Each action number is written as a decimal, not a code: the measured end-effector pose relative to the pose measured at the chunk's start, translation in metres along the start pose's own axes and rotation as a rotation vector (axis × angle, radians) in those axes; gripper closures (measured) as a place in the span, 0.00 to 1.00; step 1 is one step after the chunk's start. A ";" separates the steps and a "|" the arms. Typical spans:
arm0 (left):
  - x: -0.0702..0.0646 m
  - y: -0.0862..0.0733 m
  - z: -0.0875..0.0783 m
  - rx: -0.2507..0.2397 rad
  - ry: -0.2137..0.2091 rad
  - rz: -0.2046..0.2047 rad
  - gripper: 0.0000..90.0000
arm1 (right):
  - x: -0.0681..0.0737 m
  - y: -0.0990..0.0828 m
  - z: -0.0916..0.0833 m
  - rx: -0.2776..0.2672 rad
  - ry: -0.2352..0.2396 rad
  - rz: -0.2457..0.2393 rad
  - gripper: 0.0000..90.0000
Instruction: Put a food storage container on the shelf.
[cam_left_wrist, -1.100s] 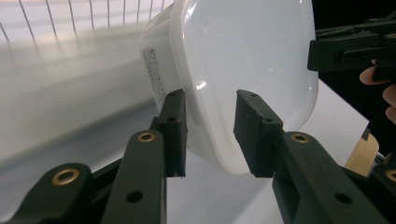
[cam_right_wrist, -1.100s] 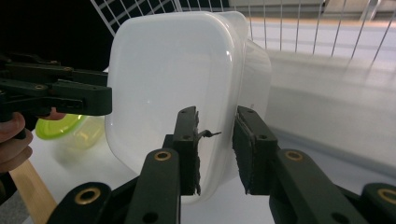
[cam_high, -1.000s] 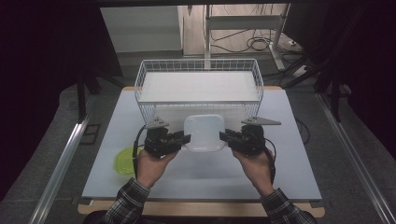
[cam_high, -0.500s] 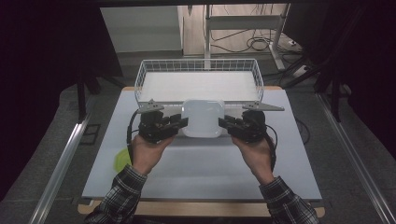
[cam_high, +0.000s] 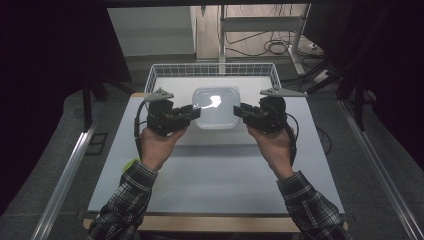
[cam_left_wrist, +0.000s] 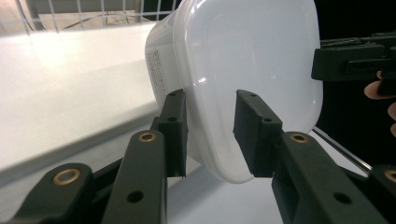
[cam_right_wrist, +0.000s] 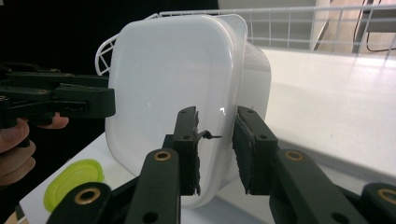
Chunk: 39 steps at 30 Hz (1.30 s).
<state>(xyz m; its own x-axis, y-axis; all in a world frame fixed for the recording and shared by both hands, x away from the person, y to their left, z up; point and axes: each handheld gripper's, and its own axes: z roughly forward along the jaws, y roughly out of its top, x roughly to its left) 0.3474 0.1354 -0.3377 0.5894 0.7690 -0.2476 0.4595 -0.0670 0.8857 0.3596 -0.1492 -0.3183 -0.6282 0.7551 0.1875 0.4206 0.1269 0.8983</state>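
Together, we held the white lidded container (cam_high: 216, 107) aloft at the upper centre of the high view, in front of the wire basket (cam_high: 160, 72), with our left gripper (cam_high: 189, 114) and right gripper (cam_high: 244, 111) each pinching 1 of its 2 opposite edges. Because both grips sat only on the thin rim, we judged that any uneven pull between our hands could make the smooth plastic slip out or tilt. It could then drop onto the table (cam_high: 210, 175) short of the basket.
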 end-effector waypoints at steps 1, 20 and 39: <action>0.002 0.003 0.001 -0.002 0.002 0.000 0.72 | 0.000 0.003 0.001 0.000 -0.002 0.002 0.79; 0.025 0.039 0.019 0.013 0.010 -0.023 0.68 | -0.027 0.033 0.034 0.012 0.039 0.098 0.73; 0.036 0.053 0.040 0.031 0.082 0.040 0.49 | -0.032 0.048 0.066 0.021 -0.052 -0.005 0.46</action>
<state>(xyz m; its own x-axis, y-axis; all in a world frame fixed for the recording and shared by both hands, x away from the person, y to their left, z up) 0.4195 0.1342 -0.3154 0.5523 0.8144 -0.1780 0.4576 -0.1177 0.8814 0.4433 -0.1250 -0.3079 -0.5957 0.7869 0.1611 0.4314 0.1443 0.8905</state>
